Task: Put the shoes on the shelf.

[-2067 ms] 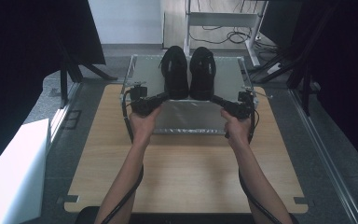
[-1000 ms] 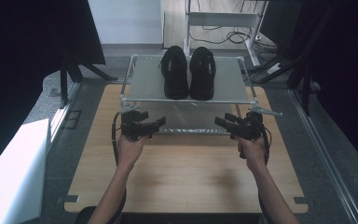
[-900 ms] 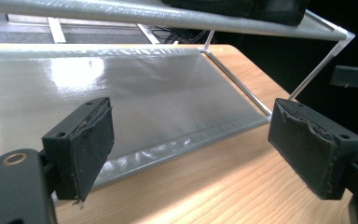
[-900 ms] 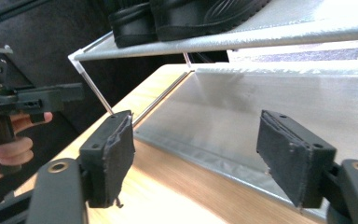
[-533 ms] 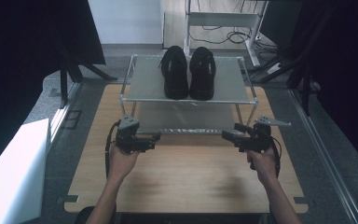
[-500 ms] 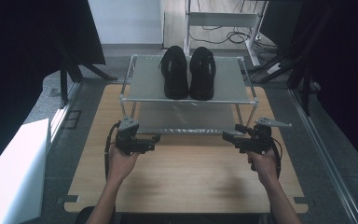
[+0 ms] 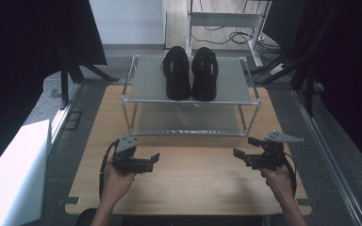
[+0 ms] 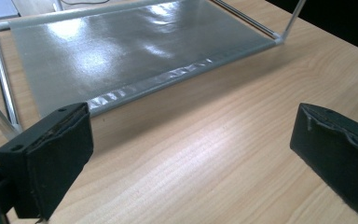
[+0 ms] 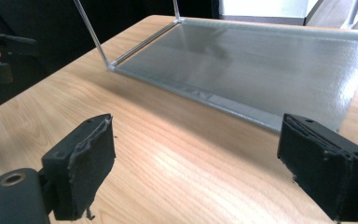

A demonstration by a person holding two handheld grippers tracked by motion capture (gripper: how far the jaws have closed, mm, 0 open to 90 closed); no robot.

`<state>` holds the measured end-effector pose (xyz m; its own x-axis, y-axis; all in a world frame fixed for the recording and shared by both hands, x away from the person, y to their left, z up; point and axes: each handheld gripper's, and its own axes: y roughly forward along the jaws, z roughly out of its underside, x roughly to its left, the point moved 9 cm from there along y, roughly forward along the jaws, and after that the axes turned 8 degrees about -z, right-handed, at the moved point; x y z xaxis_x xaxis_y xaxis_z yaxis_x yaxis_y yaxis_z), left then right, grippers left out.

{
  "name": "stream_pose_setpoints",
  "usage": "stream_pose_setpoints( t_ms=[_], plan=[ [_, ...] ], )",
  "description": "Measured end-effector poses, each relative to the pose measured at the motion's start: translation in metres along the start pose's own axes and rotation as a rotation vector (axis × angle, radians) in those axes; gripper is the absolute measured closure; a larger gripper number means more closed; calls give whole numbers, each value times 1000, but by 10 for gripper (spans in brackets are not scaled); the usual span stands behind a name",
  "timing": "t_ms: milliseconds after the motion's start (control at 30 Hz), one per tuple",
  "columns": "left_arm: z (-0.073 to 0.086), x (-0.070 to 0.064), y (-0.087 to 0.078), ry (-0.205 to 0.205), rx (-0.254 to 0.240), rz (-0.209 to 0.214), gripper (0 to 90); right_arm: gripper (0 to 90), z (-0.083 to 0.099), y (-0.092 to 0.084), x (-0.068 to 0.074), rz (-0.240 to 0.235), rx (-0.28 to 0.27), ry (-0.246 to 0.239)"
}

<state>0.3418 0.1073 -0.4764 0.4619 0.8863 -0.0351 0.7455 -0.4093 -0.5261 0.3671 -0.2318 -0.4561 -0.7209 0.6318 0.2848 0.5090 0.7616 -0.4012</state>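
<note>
While both of my hands hover above the near half of the wooden table (image 7: 188, 183), each gripper stands with its fingers spread wide and nothing between them. My left gripper (image 7: 152, 159) is at the left, near the front left leg of the shoe rack (image 7: 188, 100), with its fingers pointing inward toward the table's middle. My right gripper (image 7: 243, 148) is at the right, well apart from the left one, with its fingers pointing inward too and its grey three-cornered plate on top.

From the left gripper view, my two black fingers (image 8: 51, 154) frame bare wood, and beyond them lies the rack's lower shelf (image 8: 121, 51), a shiny grey sheet stretched between thin metal rods. From the right gripper view, my fingers (image 9: 84, 163) are just as far apart, again over bare wood, with the same lower shelf (image 9: 270, 65) ahead and a corner post rising from it.

The pair of black shoes (image 7: 191, 73) sits side by side, touching, on the rack's upper shelf (image 7: 146, 84), about in the middle of it. Both grippers are well clear of the shoes and of the rack's frame. The rack itself stands on the far half of the table.
</note>
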Motion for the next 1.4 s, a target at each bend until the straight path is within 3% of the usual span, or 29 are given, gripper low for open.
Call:
stream_pose_setpoints(
  t_ms=[267,500,667,1100,1400],
  plan=[
    [27,-3,4,23,16,-36,0,2,25,0,-1,40,22,12],
    [52,-8,13,48,64,-59,0,0,53,12,-3,68,64,-19],
    [69,-11,21,74,117,-71,0,0,74,21,-6,76,123,-40],
    [90,-28,40,166,216,-66,0,15,106,42,0,69,280,-128],
    [98,-33,46,175,269,-57,0,9,122,48,-1,67,382,-141]
  ],
)
